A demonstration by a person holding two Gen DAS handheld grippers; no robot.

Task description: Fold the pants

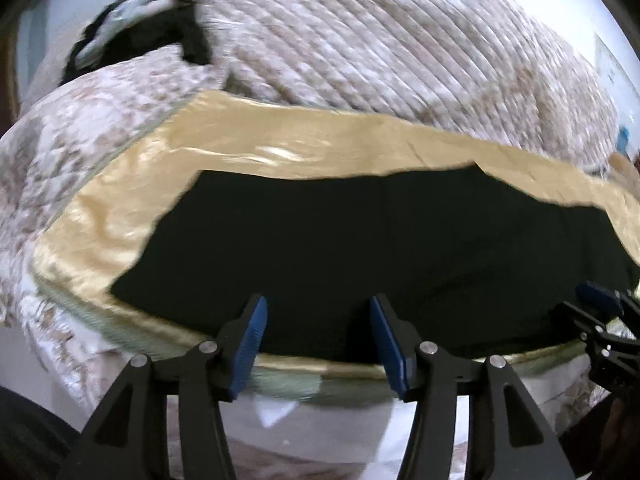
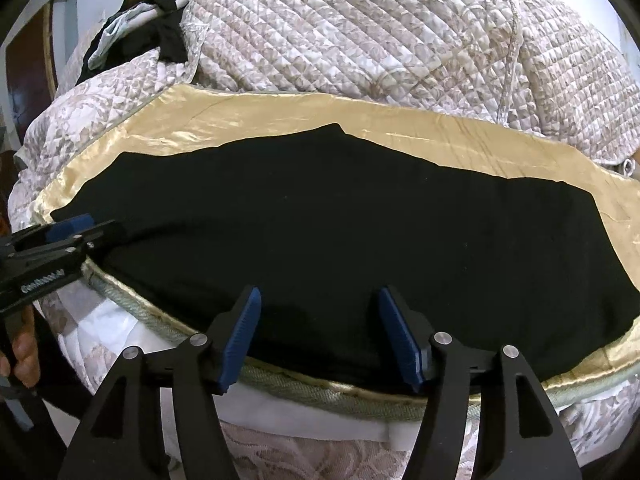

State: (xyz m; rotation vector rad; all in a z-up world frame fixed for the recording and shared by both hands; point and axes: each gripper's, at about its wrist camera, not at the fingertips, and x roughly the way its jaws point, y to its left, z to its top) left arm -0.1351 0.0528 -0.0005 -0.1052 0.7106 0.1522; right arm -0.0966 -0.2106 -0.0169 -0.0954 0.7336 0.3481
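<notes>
Black pants (image 2: 320, 232) lie spread flat along the near edge of the bed, on the gold satin band (image 2: 280, 114) of the bedspread; that smooth strip gives me a flat working surface, and the long side of the garment runs parallel to the mattress edge so both ends are within reach. Quilted floral cover (image 2: 380, 32) heaped behind, at 12 o'clock, well clear of the pants. A dark bundle of other clothing (image 2: 156, 40) sits at 10 o'clock near the headboard, apart from the work. My right gripper (image 2: 320, 332) hovers at the 6 o'clock edge of the pants, jaws wide, nothing between them; the blue pads (image 2: 242, 340) straddle the near hem, whether touching cloth I cannot tell. My left gripper (image 1: 316, 340) is posed likewise at its own 6 o'clock, jaws wide and empty, over the pants (image 1: 360, 248) toward the left end. Each gripper shows in the other's camera: left one at 9 o'clock in the right view, right one (image 1: 600, 304) at 3 o'clock in the left view. Both are pointed forward across the bed, roughly level, side by side. Judgement: poised to pinch the near edge at two points and carry it over. Left view is motion-blurred.
</notes>
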